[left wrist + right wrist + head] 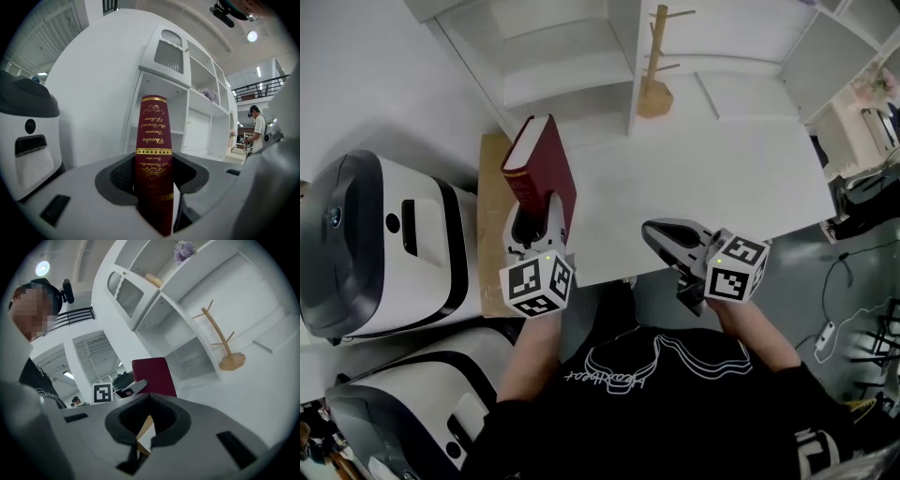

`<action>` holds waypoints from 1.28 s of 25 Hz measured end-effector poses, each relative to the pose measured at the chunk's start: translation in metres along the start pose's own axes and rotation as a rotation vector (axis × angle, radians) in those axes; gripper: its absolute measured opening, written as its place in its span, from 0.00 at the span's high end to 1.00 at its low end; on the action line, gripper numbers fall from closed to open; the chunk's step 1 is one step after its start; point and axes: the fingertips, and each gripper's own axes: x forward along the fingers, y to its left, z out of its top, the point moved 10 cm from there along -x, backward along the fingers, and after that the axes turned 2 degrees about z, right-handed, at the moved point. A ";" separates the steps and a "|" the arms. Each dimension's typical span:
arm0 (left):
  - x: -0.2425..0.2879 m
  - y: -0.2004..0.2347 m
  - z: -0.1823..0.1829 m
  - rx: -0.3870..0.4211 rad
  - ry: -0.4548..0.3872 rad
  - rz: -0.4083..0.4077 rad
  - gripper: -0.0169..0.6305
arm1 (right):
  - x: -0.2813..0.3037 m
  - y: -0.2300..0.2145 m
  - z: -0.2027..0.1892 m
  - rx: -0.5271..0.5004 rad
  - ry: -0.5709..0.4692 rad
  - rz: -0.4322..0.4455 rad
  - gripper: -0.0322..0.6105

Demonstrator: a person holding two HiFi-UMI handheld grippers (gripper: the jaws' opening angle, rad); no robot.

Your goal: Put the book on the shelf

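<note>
A dark red book [540,171] with gold lettering on its spine [153,136] stands upright over the left edge of the white table [703,178]. My left gripper [534,228] is shut on the book's lower end, one jaw on each cover [154,165]. The white shelf unit [572,56] rises just beyond the book, and its compartments [187,108] show behind the spine. My right gripper [667,239] hovers at the table's near edge with its jaws together and nothing in them [146,401]. In the right gripper view the book's cover [153,376] shows to the left.
A wooden peg stand [654,89] sits on the table against the shelf's upright [225,345]. A brown panel [492,206] runs along the table's left side. Two large white-and-black machines [375,244] stand to the left. Cables lie on the floor at the right [848,281].
</note>
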 end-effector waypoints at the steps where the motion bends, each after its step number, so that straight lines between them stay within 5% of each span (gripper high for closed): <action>1: 0.005 0.002 -0.002 0.003 -0.015 0.010 0.65 | 0.004 -0.004 0.001 0.003 0.008 0.006 0.94; 10: 0.042 0.007 -0.020 0.032 -0.084 0.067 0.65 | 0.029 -0.030 0.001 0.024 0.059 -0.001 0.94; 32: 0.085 0.020 -0.031 0.018 -0.100 0.120 0.65 | 0.034 -0.057 0.004 0.057 0.051 -0.025 0.94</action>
